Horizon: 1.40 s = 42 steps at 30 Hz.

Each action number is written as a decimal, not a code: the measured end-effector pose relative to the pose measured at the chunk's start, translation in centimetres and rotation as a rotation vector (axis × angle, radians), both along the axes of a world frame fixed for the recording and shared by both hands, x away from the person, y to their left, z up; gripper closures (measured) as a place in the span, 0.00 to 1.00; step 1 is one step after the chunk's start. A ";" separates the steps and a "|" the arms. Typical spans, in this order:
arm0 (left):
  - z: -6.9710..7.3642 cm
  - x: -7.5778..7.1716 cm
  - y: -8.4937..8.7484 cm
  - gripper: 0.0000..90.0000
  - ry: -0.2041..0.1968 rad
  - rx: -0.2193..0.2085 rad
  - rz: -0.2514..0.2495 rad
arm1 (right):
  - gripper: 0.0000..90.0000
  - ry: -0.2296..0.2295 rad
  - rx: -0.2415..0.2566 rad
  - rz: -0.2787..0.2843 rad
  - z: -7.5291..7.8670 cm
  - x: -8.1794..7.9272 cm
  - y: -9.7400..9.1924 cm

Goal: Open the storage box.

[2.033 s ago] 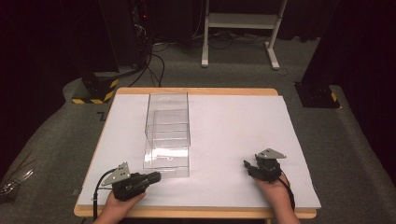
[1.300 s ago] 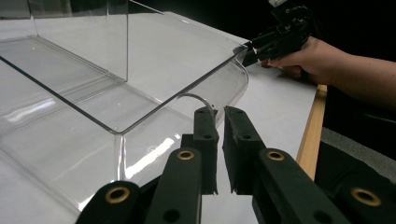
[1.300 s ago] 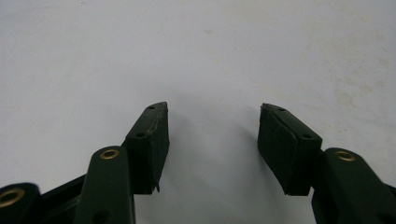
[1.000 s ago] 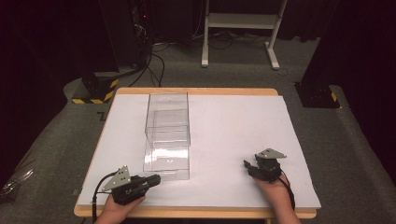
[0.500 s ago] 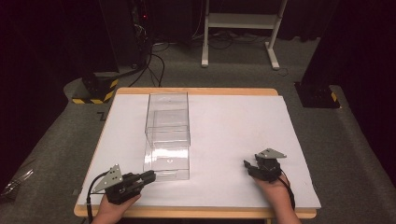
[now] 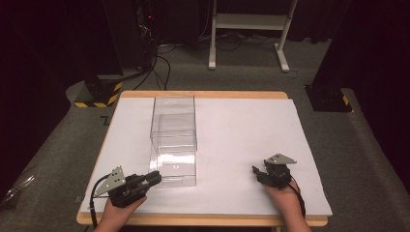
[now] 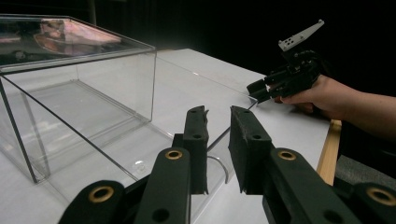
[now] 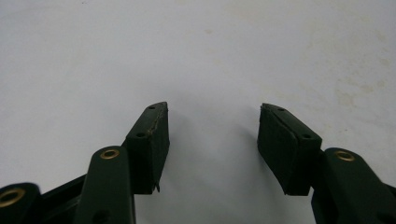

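Left gripper [image 6: 153, 177] unclenched, jaws narrowly parted, just beside clear box [image 6: 174, 140] at table's [image 6: 251, 125] near-left. Right gripper [image 6: 257, 173] spread wide, empty. Approach stage, probably; next needs jaws straddling the box's edge.

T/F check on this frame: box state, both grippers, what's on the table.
1. The clear box is empty. True.
2. The right gripper grips a cloth. False: its fingers are apart over the bare white table, holding nothing.
3. The left gripper sits near the box's near end. True.
4. Both grippers are inside the box. False: both are outside it, near the table's front edge.
5. The box is opaque black. False: it is transparent.
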<state>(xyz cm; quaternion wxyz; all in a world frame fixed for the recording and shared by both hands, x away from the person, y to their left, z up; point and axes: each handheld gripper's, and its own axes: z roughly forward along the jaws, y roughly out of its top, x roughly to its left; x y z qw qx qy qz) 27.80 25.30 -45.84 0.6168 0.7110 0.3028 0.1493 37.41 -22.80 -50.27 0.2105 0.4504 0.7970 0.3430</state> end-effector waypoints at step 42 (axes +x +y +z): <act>-1.2 2.7 7.8 0.42 0.033 0.158 0.454 | 0.48 0.001 0.000 0.003 0.0 0.0 -0.1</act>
